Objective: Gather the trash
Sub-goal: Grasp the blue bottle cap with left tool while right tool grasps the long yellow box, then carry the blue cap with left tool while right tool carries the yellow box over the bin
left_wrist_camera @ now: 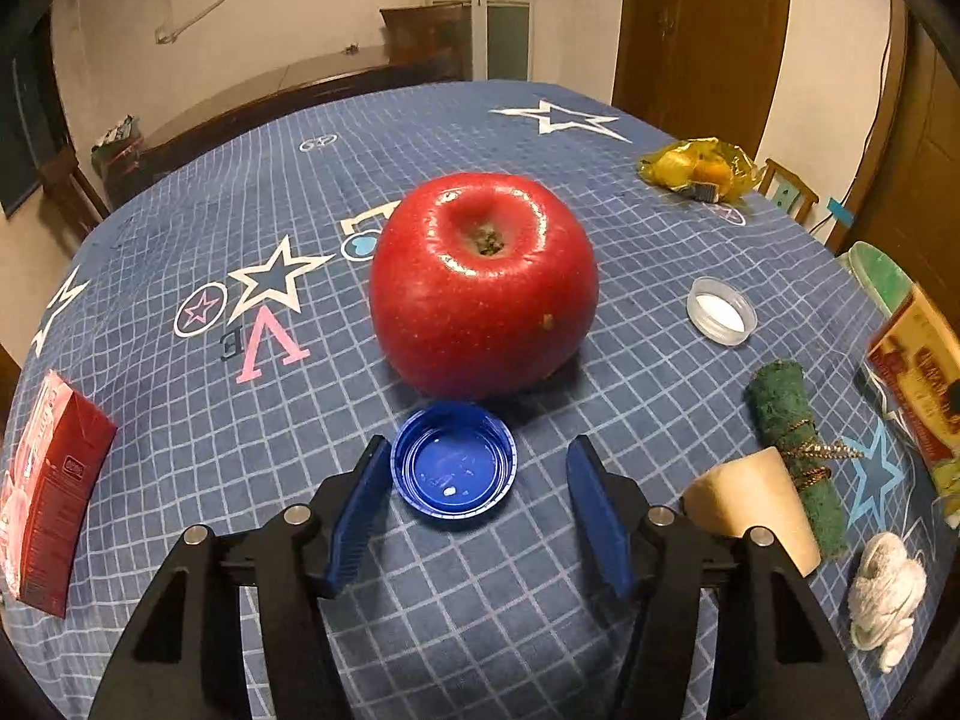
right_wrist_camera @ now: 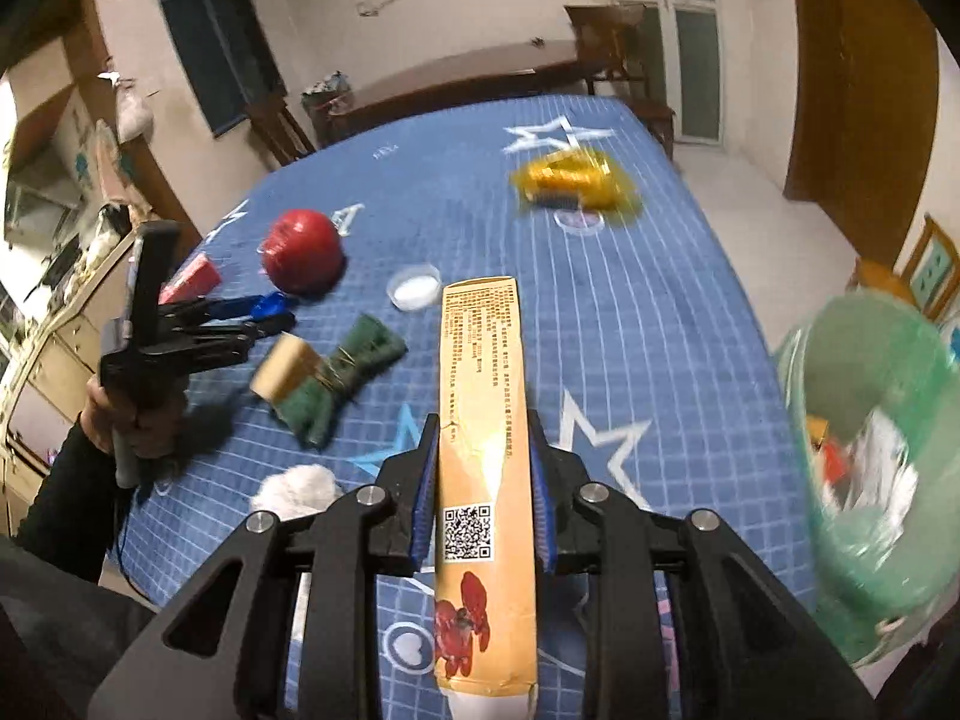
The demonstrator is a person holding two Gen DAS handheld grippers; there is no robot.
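While the long tan cardboard carton with a printed code square (right_wrist_camera: 485, 456) sits clamped between the blue pads of the right gripper (right_wrist_camera: 483, 480), it hangs above the near part of the blue checked tablecloth with white stars (right_wrist_camera: 678, 312). The green translucent bag-lined bin (right_wrist_camera: 870, 414), already holding scraps, stands at the table's right edge, blurred in the right wrist view. Judging by this, the step in hand is carrying the carton to that bin; it would go best with the grip kept firm until the far end of the carton is over the bin's mouth, since the carton is long and could catch on the rim.

The left gripper (left_wrist_camera: 474, 468) stands open around a blue plastic bottle cap lying hollow side up (left_wrist_camera: 454, 459): the left pad is just beside the rim, the right pad apart from it. Closing squarely across the rim should work, though the shallow cap may slip or tip if pinched unevenly. Just beyond the cap stands a shiny red apple (left_wrist_camera: 483, 282). Farther right lie a clear plastic lid (left_wrist_camera: 721, 310), a rolled green cloth tied with gold cord (left_wrist_camera: 786, 420), a cream wedge-shaped block (left_wrist_camera: 750, 504) and a white crumpled wad (left_wrist_camera: 887, 594); a red carton (left_wrist_camera: 54, 492) rests at the left.
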